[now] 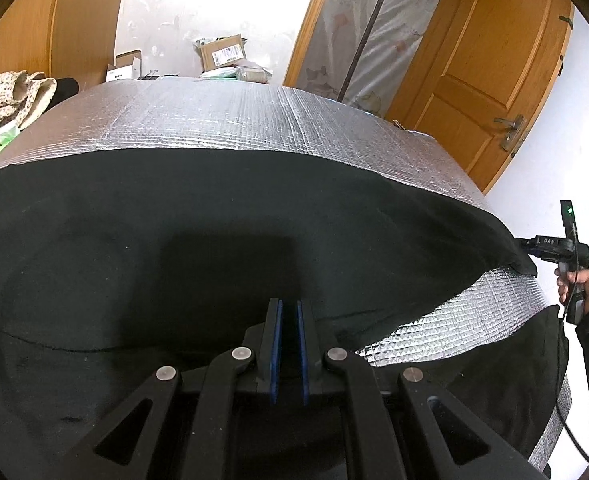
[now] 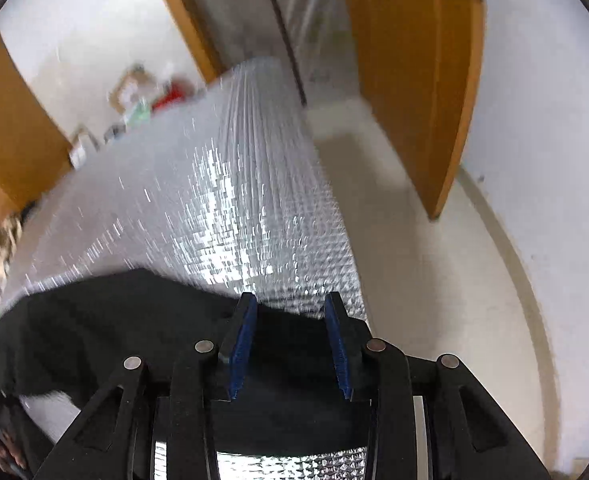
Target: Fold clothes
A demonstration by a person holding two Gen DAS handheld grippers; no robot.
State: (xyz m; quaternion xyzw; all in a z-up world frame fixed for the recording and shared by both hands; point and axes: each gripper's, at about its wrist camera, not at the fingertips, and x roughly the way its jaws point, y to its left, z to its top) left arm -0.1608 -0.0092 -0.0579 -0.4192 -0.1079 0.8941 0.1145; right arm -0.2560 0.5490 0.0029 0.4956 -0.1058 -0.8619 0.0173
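At the far left of the left wrist view a floral cloth point(image 1: 12, 94) lies beside the table point(image 1: 230, 120), which wears a silver foil mat. Across its near half spreads the black garment point(image 1: 142, 248). Over it, the left gripper point(image 1: 289, 320) has its blue-padded fingers nearly together, nothing visibly caught between. Farther right, the right gripper point(image 2: 290, 312), fingers spread, hovers above the garment's corner; that view is blurred.

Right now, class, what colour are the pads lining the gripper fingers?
Blue pads on black fingers; clearest in the right wrist view, where the right gripper stands open.
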